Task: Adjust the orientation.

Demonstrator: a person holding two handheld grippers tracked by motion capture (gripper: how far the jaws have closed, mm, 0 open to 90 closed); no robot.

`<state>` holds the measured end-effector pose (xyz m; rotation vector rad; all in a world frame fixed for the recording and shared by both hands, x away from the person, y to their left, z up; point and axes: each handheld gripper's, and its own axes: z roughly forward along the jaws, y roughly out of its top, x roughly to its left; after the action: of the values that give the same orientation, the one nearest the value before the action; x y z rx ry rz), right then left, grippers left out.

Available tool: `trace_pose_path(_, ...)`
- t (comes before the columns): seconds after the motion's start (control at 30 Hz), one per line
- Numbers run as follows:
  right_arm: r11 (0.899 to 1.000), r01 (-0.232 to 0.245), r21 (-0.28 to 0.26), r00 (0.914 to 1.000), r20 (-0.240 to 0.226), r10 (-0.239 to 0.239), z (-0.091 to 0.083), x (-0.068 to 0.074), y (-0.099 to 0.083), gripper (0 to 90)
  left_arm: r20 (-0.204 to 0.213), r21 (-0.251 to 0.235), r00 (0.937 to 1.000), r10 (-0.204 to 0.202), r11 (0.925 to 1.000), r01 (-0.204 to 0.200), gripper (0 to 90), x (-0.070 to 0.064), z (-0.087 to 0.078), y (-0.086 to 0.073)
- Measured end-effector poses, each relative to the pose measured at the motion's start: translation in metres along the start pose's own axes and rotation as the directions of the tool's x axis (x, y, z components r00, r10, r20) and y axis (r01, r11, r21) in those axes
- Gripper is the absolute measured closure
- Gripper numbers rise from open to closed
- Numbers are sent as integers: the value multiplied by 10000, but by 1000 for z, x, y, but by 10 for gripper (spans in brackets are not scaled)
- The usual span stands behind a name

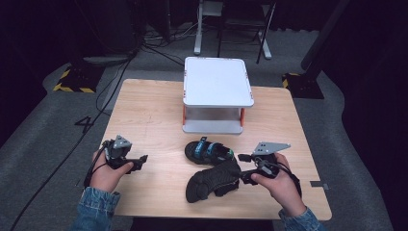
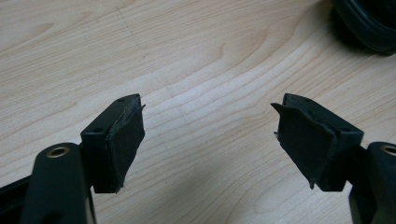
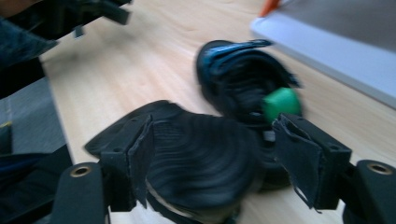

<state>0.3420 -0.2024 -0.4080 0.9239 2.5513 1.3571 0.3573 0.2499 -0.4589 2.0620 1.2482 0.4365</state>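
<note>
The overturned sandal [image 1: 211, 182] lies sole-up at the table's [image 1: 144, 115] near edge, touching its upright mate [image 1: 208, 151]. Your right gripper [image 3: 212, 161] brackets its heel, jaws apart, apparently not gripping; seat deeper before squeezing. Left gripper [image 2: 208, 140] waits open.

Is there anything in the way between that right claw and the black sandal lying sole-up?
Nothing visible. The right claw is open, with the overturned sandal already between its pads. The upright sandal lies behind it, toward the white stand.
</note>
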Motion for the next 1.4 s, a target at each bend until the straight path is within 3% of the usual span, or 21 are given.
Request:
trace_pose_path(0.2, 9979, 464, 463, 9968, -665, -432, 16, 14, -1, 194, 98, 125, 9999, 109, 9999, -110, 245, -4, 5, -1)
trace_pose_path(0.27, 9950, 902, 439, 9936, -725, -868, 25, 23, -2, 173, 136, 163, 9997, 209, 9996, -211, 245, -4, 6, -1)
trace_pose_path(0.47, 9870, 1554, 415, 9847, -860, -1514, 38, 34, -4, 163, 118, 217, 9997, 194, 9996, -196, 248, -6, 6, -1)
trace_pose_path(0.63, 9710, 2375, 292, 9696, -674, -2351, 52, 43, -9, 158, 177, 260, 9996, 239, 9994, -244, 249, -7, 8, -1)
trace_pose_path(0.7, 9461, 3207, 456, 9469, -397, -3191, 55, 45, -11, 159, 227, 278, 9995, 210, 9994, -217, 251, -6, 9, -1)
trace_pose_path(0.77, 9264, 3731, 511, 9278, -298, -3720, 56, 46, -14, 159, 259, 322, 9996, 85, 9994, -93, 252, -6, 11, -3)
trace_pose_path(0.83, 9111, 4091, 509, 9125, -198, -4087, 56, 46, -16, 159, 299, 317, 9995, 61, 9995, -70, 254, -5, 12, -4)
trace_pose_path(0.9, 9015, 4296, 523, 9029, -81, -4298, 58, 47, -18, 159, 308, 335, 9995, 36, 9994, -46, 254, -4, 12, -4)
trace_pose_path(0.93, 8914, 4497, 570, 8927, 26, -4506, 59, 48, -19, 155, 324, 334, 9995, 23, 9994, -33, 255, -4, 11, -4)
trace_pose_path(1.07, 8715, 4854, 696, 8726, 225, -4879, 61, 51, -22, 135, 354, 338, 9994, -53, 9994, 41, 255, -5, 12, -4)
trace_pose_path(1.13, 8667, 4937, 712, 8676, 275, -4965, 62, 51, -22, 131, 445, 357, 9990, -97, 9993, 81, 256, -5, 13, -5)
trace_pose_path(1.23, 8535, 5120, 968, 8515, 732, -5192, 67, 51, -25, 122, 495, 404, 9985, -213, 9990, 193, 256, -5, 14, -5)
trace_pose_path(1.27, 8457, 5219, 1117, 8421, 905, -5317, 68, 52, -26, 115, 520, 410, 9984, -232, 9989, 210, 256, -5, 14, -6)
trace_pose_path(1.33, 8195, 5515, 1557, 8124, 1231, -5700, 73, 53, -29, 100, 529, 418, 9983, -256, 9989, 234, 256, -4, 14, -6)
trace_pose_path(1.4, 8211, 5458, 1671, 8108, 1417, -5679, 76, 55, -29, 92, 577, 410, 9979, -291, 9988, 267, 257, -4, 14, -6)
